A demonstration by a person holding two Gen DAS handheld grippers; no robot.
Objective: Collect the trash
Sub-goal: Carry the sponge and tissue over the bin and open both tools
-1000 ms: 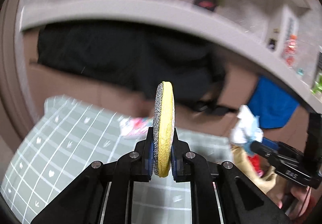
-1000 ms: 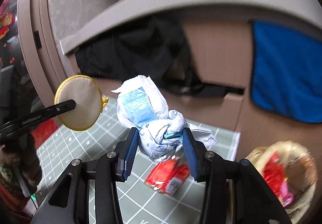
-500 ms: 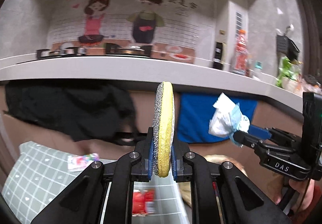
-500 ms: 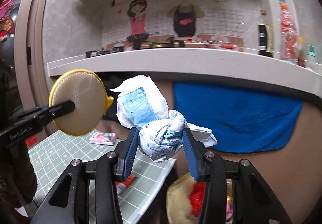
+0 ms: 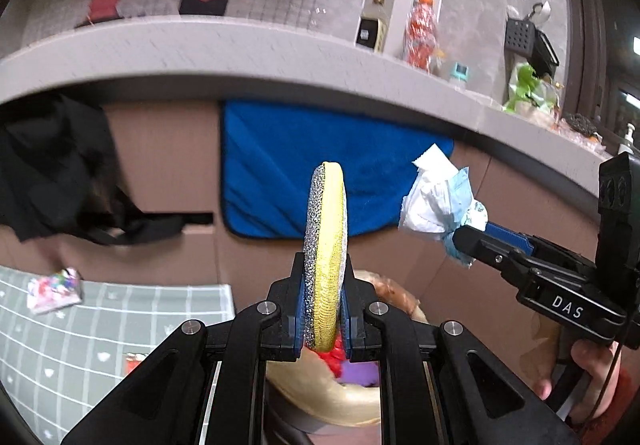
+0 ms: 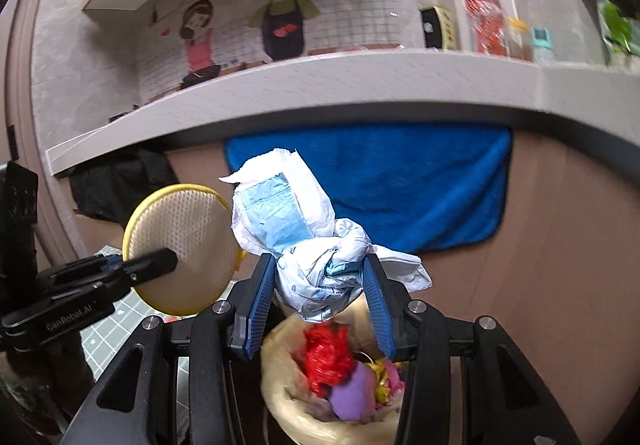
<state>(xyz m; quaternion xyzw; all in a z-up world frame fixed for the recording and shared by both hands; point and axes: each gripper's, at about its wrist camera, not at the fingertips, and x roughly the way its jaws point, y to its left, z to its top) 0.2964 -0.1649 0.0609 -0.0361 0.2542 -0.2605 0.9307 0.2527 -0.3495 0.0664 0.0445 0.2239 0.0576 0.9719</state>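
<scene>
My left gripper (image 5: 323, 309) is shut on a round yellow scouring pad (image 5: 326, 257) held on edge; the pad shows flat in the right wrist view (image 6: 180, 249). My right gripper (image 6: 320, 285) is shut on a crumpled white and light-blue wrapper (image 6: 304, 241), also seen in the left wrist view (image 5: 440, 201). Both are held over a beige trash bag (image 6: 288, 405) holding red, purple and yellow scraps; its rim shows below the left gripper (image 5: 320, 397).
A grey grid mat (image 5: 100, 333) to the left carries a pink wrapper (image 5: 54, 289) and a red wrapper (image 5: 134, 363). A blue towel (image 6: 400, 185) and black cloth (image 5: 52, 173) hang on the brown cabinet under a grey counter (image 5: 240, 53) with bottles.
Both grippers have swung right from over the mat to above the trash bag, still holding the pad and the wrapper. The view rose, then tilted down toward the bag.
</scene>
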